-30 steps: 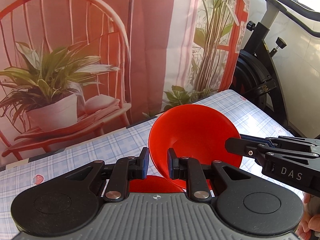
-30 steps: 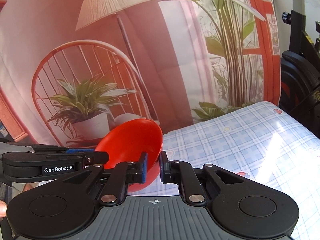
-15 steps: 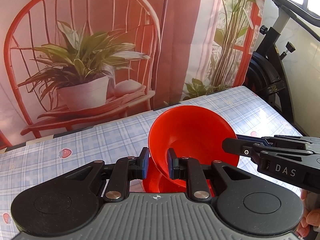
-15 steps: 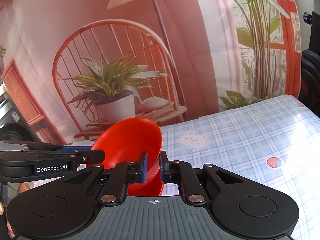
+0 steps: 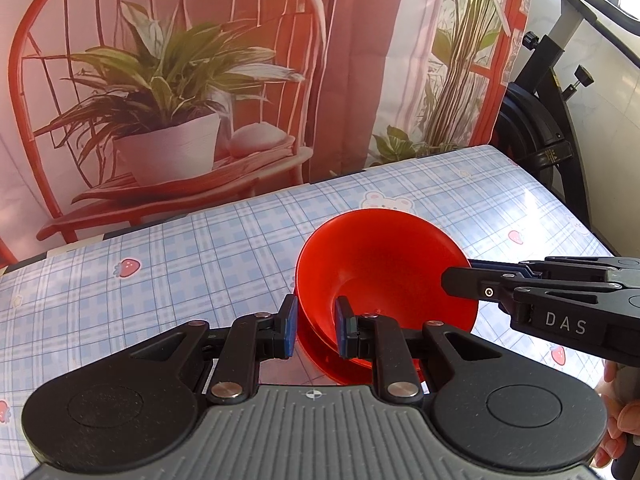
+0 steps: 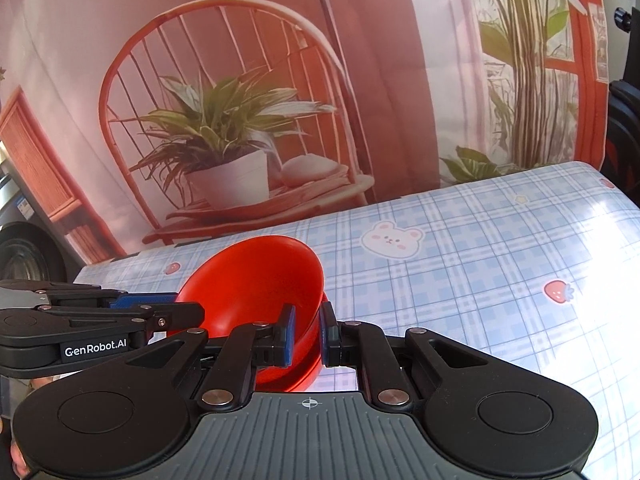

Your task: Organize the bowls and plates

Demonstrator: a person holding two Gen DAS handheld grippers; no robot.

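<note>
left gripper [image 5: 312, 326]: jaws clenched across the near-left rim of the glossy red plastic bowl [image 5: 380, 272]. right gripper [image 6: 306, 334]: jaws clenched across the opposite rim. the bowl sits between both sets of jaws, tilted, mouth up. directly below it lies a second red dish [image 5: 320, 356], partly hidden, on the blue checked bench [image 5: 180, 272]. judgement: lower straight down to nest.
</note>
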